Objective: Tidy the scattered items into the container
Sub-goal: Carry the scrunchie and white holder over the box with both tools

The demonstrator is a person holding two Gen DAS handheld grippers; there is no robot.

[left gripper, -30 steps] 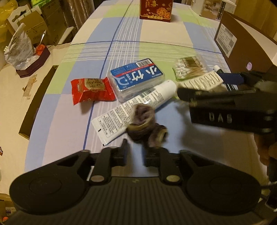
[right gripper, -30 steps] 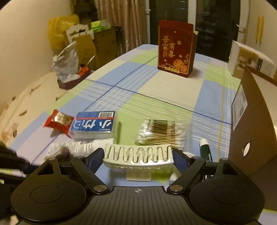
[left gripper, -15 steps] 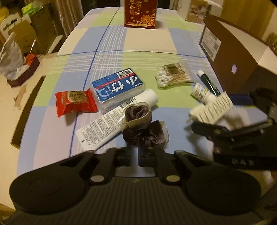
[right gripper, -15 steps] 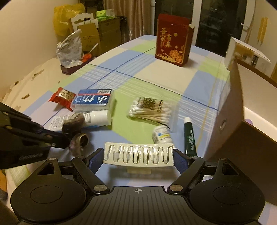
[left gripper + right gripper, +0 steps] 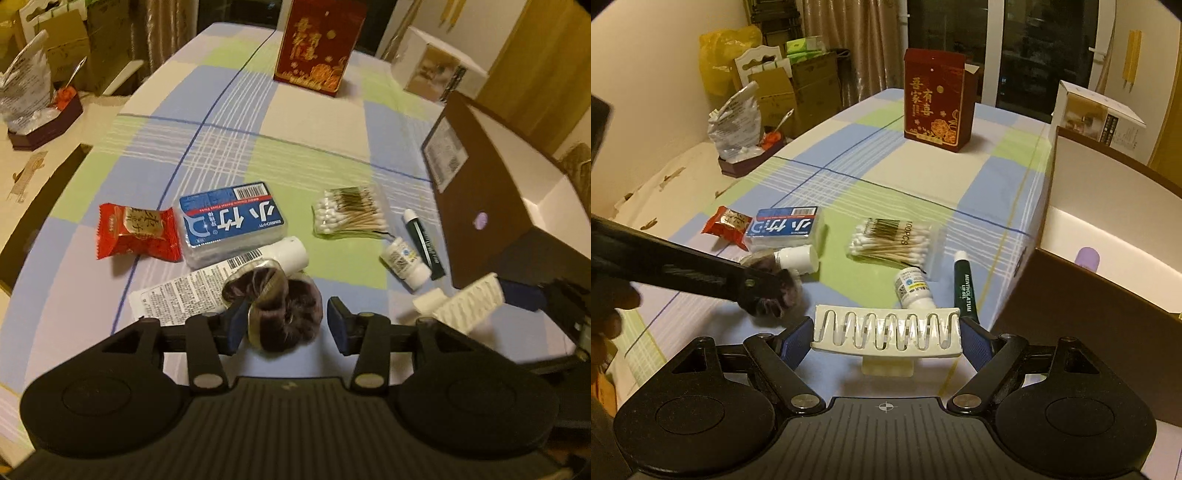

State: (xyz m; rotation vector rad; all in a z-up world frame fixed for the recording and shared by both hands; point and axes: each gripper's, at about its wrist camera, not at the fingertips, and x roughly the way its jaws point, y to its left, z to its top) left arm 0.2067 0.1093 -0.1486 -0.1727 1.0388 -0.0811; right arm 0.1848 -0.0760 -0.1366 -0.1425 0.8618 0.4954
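A dark brown scrunchie (image 5: 288,310) lies on the checked tablecloth, partly on a white tube (image 5: 207,280). My left gripper (image 5: 284,323) is open, with the scrunchie between its blue pads. My right gripper (image 5: 886,332) is shut on a white hair claw clip (image 5: 886,328), held above the table near the corner of the brown cardboard box (image 5: 1108,240). The left wrist view shows the clip (image 5: 469,306) beside the box (image 5: 491,206). The scrunchie (image 5: 775,291) also appears at the left gripper's tip in the right wrist view.
On the cloth lie a red snack packet (image 5: 136,232), a blue floss box (image 5: 232,221), a bag of cotton swabs (image 5: 351,218), a small white bottle (image 5: 404,262) and a green lip balm tube (image 5: 424,243). A red gift box (image 5: 317,44) stands far back.
My left gripper has gone from shut to open, and its pads now flank the scrunchie. My right gripper has carried the clip up and right, closer to the box.
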